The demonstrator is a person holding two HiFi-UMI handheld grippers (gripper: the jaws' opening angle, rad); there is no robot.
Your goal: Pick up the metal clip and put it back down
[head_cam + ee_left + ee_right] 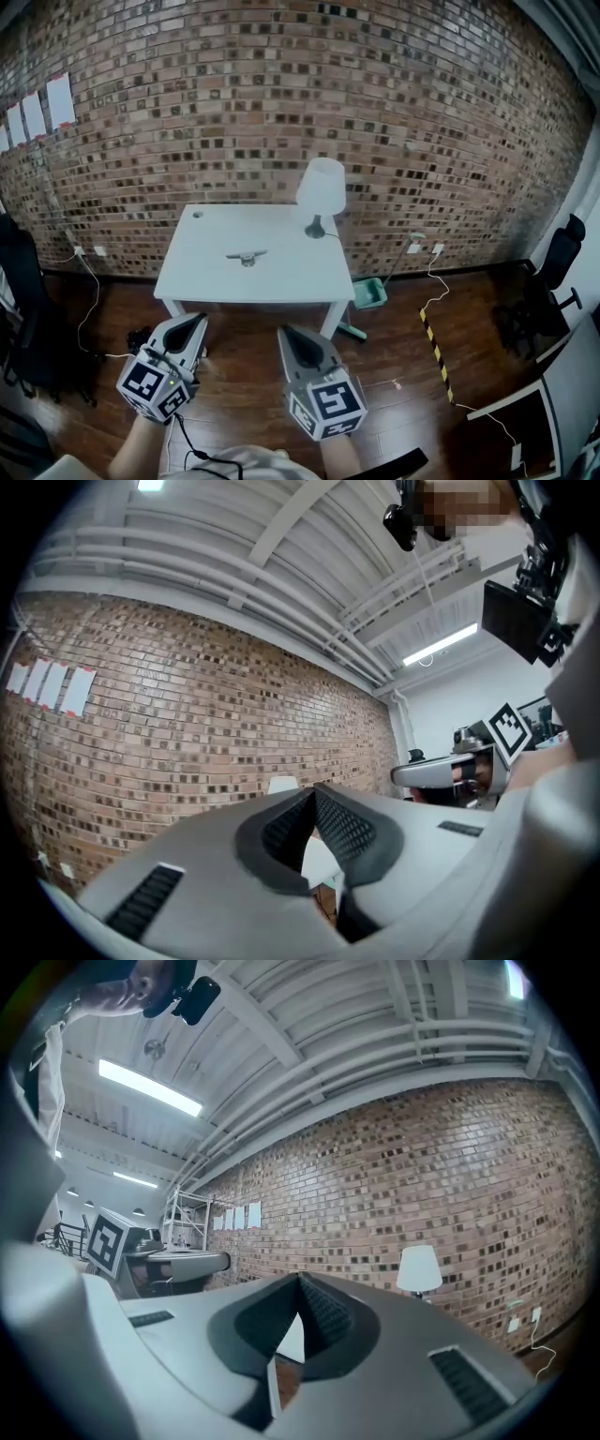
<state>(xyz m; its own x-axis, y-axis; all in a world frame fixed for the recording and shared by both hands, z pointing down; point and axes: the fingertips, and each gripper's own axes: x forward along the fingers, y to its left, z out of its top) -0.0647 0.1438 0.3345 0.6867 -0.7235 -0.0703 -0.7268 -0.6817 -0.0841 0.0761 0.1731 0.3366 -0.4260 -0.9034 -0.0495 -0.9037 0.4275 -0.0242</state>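
Note:
The metal clip (247, 256) lies near the middle of the white table (206, 272), which stands against the brick wall. Both grippers are held low in the head view, well short of the table's front edge and above the wooden floor. My left gripper (197, 322) is shut and holds nothing. My right gripper (285, 333) is shut too, with nothing between its jaws. In both gripper views the jaw tips meet, pointing at the brick wall; the clip does not show there.
A white lamp (321, 192) stands at the table's back right corner. A green bin (369, 293) sits on the floor right of the table. Yellow-black tape (435, 352) marks the floor. Black chairs (553, 267) stand at both sides.

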